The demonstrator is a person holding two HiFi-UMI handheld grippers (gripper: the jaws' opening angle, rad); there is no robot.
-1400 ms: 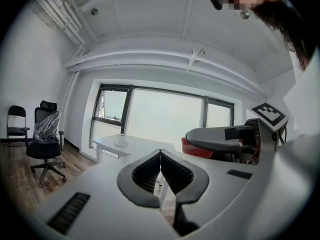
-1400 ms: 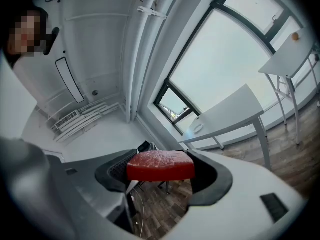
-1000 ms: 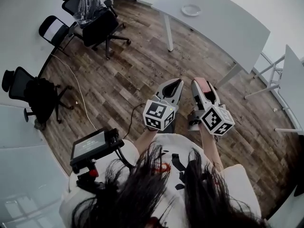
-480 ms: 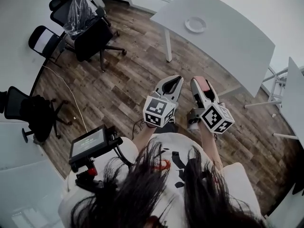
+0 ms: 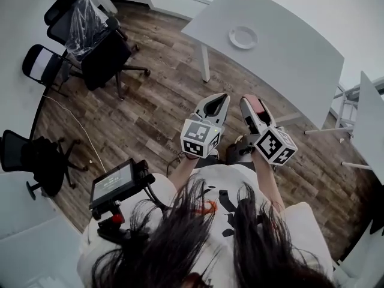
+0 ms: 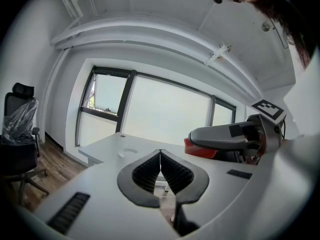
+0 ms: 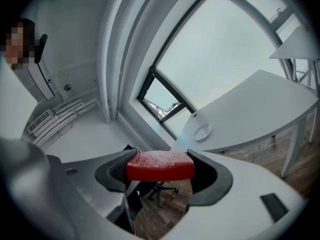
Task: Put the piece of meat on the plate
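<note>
One thick red slab of meat (image 7: 160,165) sits crosswise between the jaws of my right gripper (image 5: 255,108), pinched at its two ends by the ribbed black pads. The jaws are closed on it and its middle spans the gap between them with nothing beneath. I hold it in the air in front of my body, over the brown wooden floor (image 5: 156,101) and well apart from the white surface (image 5: 288,59) ahead.

My left gripper (image 6: 160,156) is beside it at about the same height. Its jaws are pressed together with nothing between them.

The small round white plate (image 5: 243,37) stands on that surface, near its left edge and toward the far corner. It holds nothing, and I see nothing else lying close to it.

The carry looks like the risky part. Since the slab is caught only by its ends, I judge a jolt or any easing of the squeeze would let it slide out, and from here it would land on the floor, not the surface. Squeezing harder could be as bad if the piece is soft, because it might buckle and pop free. At the plate the danger changes. It is small and close to the edge, so a low or sideways approach could shove it toward that edge, and a release from too high could bounce the meat off the rim.
</note>
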